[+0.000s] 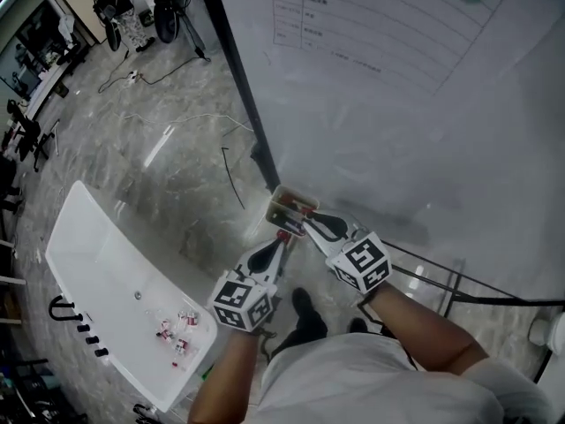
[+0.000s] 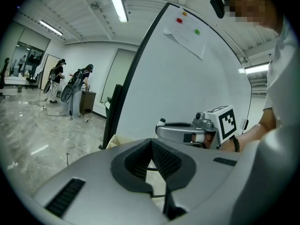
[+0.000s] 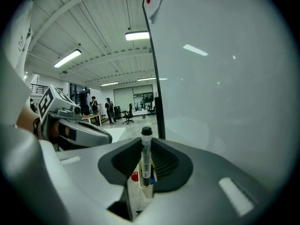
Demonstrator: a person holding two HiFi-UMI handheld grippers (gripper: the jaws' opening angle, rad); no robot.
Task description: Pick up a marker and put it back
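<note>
A black-capped marker (image 3: pixel 146 158) stands upright between the jaws of my right gripper (image 3: pixel 143 143). Its lower end sits in the small white holder (image 3: pixel 134 196) on the whiteboard, next to a red cap (image 3: pixel 135 176). The marker lies against the right pad, and a gap shows on its left side, so the jaws are open. In the head view the right gripper (image 1: pixel 298 223) reaches over the holder (image 1: pixel 284 203). My left gripper (image 1: pixel 282 239) is just below it. In its own view the left gripper (image 2: pixel 151 146) has its tips together and holds nothing.
The whiteboard (image 1: pixel 397 104) fills the right, with its stand's bars (image 1: pixel 441 276) at my feet. A white table (image 1: pixel 106 272) with small red and white items stands at lower left. Cables (image 1: pixel 231 179) lie on the marble floor, and people stand far back.
</note>
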